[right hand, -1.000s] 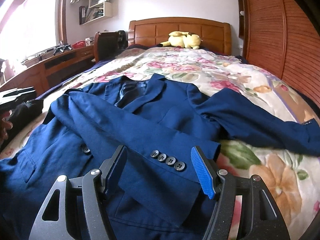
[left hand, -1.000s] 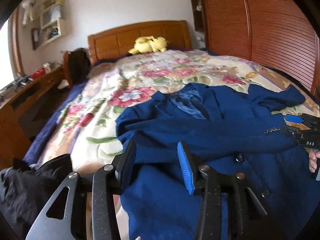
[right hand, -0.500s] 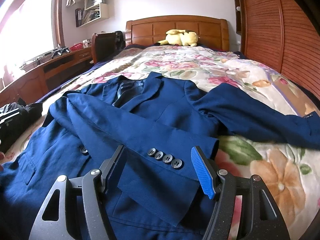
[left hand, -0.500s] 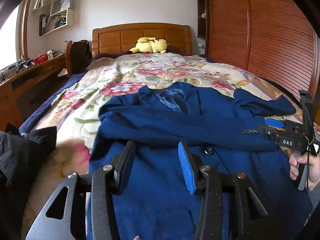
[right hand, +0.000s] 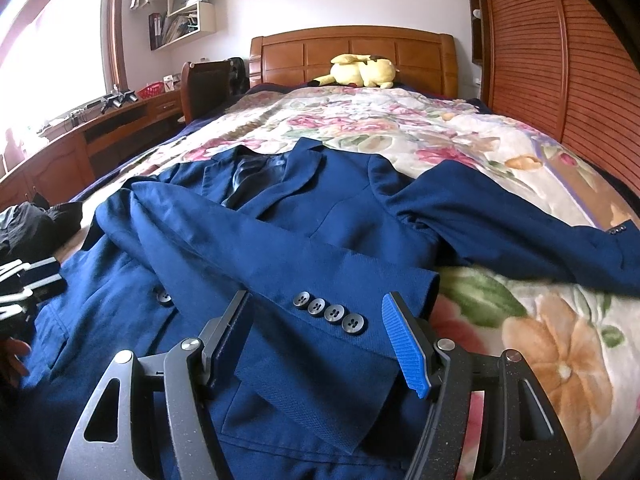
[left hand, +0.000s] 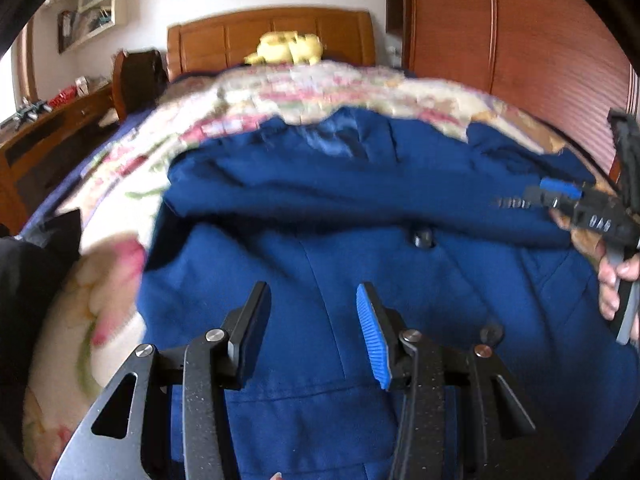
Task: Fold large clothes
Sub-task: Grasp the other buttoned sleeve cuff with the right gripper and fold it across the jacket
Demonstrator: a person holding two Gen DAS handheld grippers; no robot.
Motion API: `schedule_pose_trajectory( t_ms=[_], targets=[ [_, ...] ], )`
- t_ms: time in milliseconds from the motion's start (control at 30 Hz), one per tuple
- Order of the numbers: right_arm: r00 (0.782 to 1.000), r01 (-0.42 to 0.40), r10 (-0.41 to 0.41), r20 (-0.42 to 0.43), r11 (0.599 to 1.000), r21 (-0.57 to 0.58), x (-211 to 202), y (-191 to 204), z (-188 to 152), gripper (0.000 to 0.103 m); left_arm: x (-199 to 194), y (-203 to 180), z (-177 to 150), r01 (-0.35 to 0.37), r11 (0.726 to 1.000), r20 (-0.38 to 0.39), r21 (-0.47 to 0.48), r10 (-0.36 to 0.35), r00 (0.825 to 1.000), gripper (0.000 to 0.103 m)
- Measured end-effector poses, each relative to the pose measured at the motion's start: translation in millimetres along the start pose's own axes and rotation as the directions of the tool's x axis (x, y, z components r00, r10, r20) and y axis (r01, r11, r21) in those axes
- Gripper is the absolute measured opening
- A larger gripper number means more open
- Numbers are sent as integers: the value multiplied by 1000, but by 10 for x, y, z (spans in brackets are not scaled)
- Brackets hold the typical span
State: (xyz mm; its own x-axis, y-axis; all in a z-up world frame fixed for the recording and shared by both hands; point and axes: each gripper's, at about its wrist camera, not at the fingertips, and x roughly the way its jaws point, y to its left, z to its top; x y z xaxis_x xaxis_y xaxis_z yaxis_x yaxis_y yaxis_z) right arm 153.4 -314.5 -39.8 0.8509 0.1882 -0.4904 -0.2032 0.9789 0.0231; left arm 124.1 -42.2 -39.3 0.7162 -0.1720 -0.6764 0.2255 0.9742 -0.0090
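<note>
A dark blue suit jacket (right hand: 352,216) lies face up on the floral bedspread (right hand: 400,128). One sleeve (right hand: 224,236) is folded across its chest, and the other sleeve (right hand: 500,228) stretches out to the right. My right gripper (right hand: 317,296) is open and low over the folded sleeve's cuff, whose buttons (right hand: 330,312) lie between its fingers. My left gripper (left hand: 312,300) is open above the jacket's (left hand: 320,208) lower front, with nothing between its pads. In the left wrist view the right gripper (left hand: 560,196) shows at the far right, a hand (left hand: 612,288) holding it.
A yellow plush toy (right hand: 360,72) rests by the wooden headboard (right hand: 352,52). A slatted wooden wardrobe (right hand: 560,60) runs along the right of the bed. A desk (right hand: 80,132) and chair (right hand: 212,84) stand on the left. A black garment (right hand: 36,220) lies at the bed's left edge.
My left gripper has come down and in over the jacket's lower front, which now fills more of its blurred view. The right gripper has stayed over the cuff.
</note>
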Motion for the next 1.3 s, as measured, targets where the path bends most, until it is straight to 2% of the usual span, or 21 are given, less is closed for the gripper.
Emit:
schedule_pose_trajectory(
  t_ms=[167,367,533,733,967,1167,1300],
  targets=[
    [1000,12,-12,10,1000,4,-57,-101,39,68,168,-41,-75,3,1000,-70,10,-2,998,46],
    [994,105,-106,38,994,41,-298,-464,150,68,176,-41,-108,9,1000,-66,6,-8,998,46],
    [977,215,-215,-11,973,88,-256,-1041,191,68,107,-52,-114,3,1000,-27,9,-3,1000,46],
    [931,366,-357,-79,915,172,-98,-1922,224,68,5,-52,-113,-8,1000,21,13,8,1000,46],
    [867,498,-470,-165,817,292,-104,-2866,157,68,-71,-9,-114,-16,1000,61,-3,16,998,46],
    [854,520,-469,-226,761,388,-116,-3289,47,68,-138,-21,-108,-34,999,100,-2,34,994,46],
    [865,501,-442,-237,749,433,-117,-3385,68,68,-158,-19,-100,-44,999,113,-3,44,993,46]
  ],
)
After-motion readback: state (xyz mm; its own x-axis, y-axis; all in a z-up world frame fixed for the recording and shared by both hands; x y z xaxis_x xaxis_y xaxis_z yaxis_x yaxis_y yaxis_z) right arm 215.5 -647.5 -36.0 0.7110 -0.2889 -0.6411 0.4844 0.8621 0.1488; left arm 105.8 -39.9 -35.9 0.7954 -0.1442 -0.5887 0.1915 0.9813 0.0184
